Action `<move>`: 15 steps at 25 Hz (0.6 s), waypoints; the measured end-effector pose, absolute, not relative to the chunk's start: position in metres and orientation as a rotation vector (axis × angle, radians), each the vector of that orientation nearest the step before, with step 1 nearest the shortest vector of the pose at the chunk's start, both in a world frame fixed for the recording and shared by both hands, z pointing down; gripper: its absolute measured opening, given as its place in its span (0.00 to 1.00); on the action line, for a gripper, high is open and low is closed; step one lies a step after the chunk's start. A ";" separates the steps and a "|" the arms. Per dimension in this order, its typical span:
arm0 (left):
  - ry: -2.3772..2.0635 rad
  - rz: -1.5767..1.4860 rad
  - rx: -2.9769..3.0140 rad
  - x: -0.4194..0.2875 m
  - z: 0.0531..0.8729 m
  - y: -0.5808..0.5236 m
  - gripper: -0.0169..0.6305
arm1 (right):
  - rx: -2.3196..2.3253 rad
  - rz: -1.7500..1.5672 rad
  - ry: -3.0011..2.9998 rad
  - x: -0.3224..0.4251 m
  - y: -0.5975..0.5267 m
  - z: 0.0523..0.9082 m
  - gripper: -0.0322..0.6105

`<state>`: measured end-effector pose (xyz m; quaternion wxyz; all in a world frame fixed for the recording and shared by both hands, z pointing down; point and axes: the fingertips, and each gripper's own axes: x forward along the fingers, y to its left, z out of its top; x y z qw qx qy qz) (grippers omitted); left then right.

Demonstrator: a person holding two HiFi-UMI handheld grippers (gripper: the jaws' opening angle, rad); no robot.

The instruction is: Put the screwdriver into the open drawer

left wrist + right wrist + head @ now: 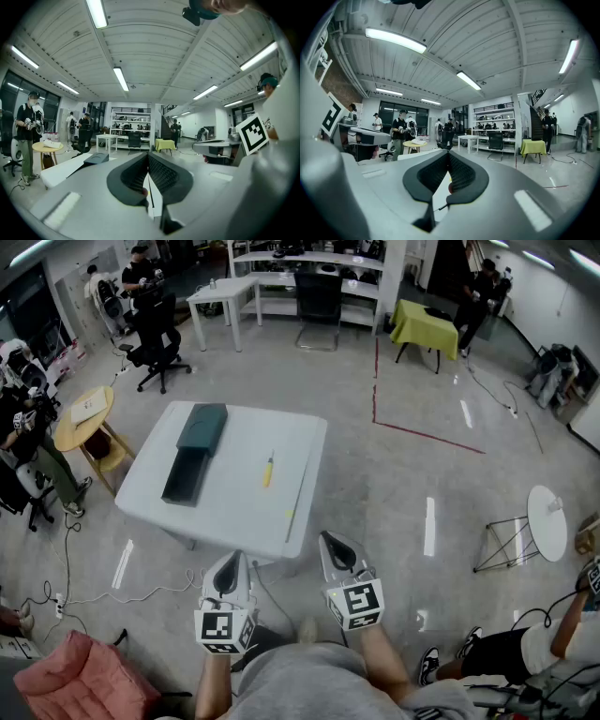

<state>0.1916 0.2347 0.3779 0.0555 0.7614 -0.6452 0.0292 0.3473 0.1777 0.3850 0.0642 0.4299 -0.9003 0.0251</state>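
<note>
Lying on the table (225,512), the screwdriver (268,471) points toward the far edge.

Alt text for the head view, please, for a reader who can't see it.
Seen from above, a white table holds a yellow-handled screwdriver lying apart, right of a dark drawer unit with its drawer pulled open. In the foreground, short of the table, the person holds the left gripper and the right gripper, both with fingers shut and empty.

I'm in a big open workshop: shiny grey floor (394,484), white shelves (281,306) out back, lime-covered table (424,322), strip lights (121,78) overhead.
</note>
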 end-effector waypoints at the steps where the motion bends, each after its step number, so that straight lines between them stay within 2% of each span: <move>1: -1.957 0.088 2.311 0.192 0.378 0.235 0.05 | 1.296 0.077 -2.716 0.347 0.178 0.385 0.05; 15: -1.927 0.072 2.313 0.166 0.375 0.216 0.05 | 1.293 0.140 -2.715 0.318 0.164 0.382 0.06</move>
